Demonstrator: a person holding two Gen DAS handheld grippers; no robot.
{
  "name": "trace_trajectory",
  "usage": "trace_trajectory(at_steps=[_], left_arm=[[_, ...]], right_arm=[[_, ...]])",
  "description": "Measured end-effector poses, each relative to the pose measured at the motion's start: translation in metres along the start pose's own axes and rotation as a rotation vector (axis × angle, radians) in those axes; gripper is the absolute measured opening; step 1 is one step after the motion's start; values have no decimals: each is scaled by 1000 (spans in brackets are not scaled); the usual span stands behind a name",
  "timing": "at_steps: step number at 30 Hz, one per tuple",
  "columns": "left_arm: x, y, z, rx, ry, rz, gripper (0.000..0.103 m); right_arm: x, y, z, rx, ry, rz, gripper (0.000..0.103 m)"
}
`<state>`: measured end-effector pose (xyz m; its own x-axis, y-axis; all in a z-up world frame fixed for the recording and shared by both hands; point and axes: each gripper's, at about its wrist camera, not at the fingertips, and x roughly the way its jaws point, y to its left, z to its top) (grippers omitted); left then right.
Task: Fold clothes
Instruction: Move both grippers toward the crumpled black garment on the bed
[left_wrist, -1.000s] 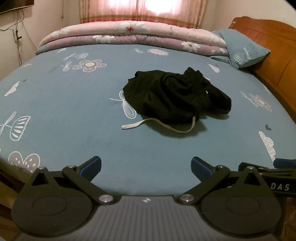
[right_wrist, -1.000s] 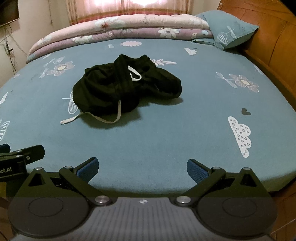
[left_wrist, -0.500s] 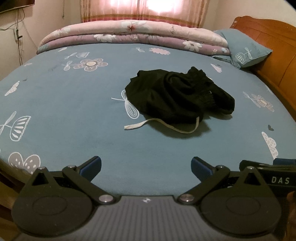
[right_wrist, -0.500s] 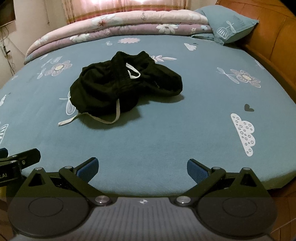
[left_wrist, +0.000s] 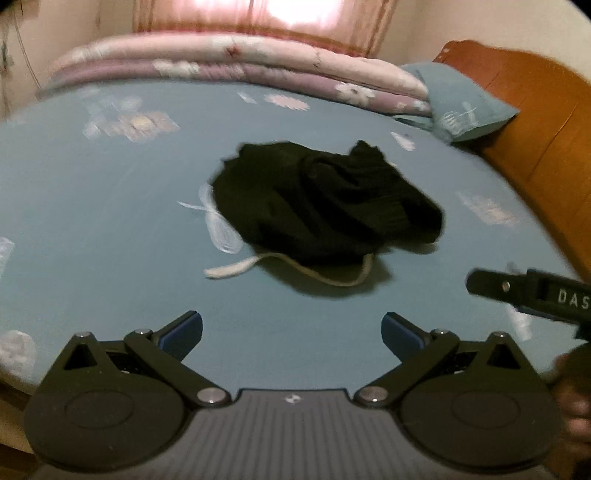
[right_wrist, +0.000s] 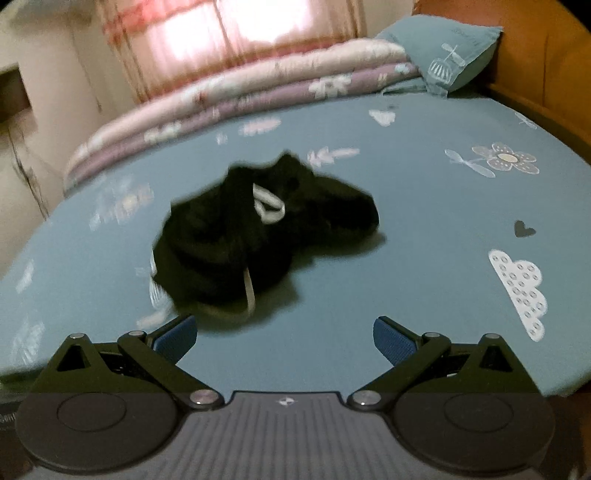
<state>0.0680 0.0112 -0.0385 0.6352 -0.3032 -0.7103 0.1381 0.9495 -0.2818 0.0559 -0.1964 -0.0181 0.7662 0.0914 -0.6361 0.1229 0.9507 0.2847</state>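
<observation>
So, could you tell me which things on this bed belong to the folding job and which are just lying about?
For the job:
- black garment, crumpled, unfolded
- its white drawstring
- left gripper and right gripper, both open, empty

Just lying about:
- folded floral quilt
- teal pillow
- wooden headboard

Both cameras sit low behind their fingers (left_wrist: 181, 330), looking across the bed (left_wrist: 110, 229). Both see the black clothes (left_wrist: 325, 206) ahead, fairly near.
</observation>
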Motion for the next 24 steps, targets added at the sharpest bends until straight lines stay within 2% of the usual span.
trace_trajectory(at_steps=[3, 6, 9, 13, 16, 20, 24], left_arm=[[17, 9, 8, -57, 53, -95, 102], [36, 14, 11, -83, 79, -129, 102], [51, 18, 13, -81, 81, -99, 102], [65, 24, 17, -83, 61, -73, 102], [70, 26, 21, -85, 49, -13, 102], [76, 20, 25, -32, 31, 58, 102], [80, 14, 27, -4, 28, 83, 102]], right_arm=[[11, -7, 4, -10, -42, 12, 103], [25, -11, 7, -40, -34, -21, 103], [40, -15, 9, -63, -22, -50, 103], [61, -25, 12, -26, 14, -61, 103], [74, -29, 11, -19, 31, -72, 103], [82, -31, 9, -36, 31, -77, 103], [86, -31, 8, -44, 43, -36, 103]])
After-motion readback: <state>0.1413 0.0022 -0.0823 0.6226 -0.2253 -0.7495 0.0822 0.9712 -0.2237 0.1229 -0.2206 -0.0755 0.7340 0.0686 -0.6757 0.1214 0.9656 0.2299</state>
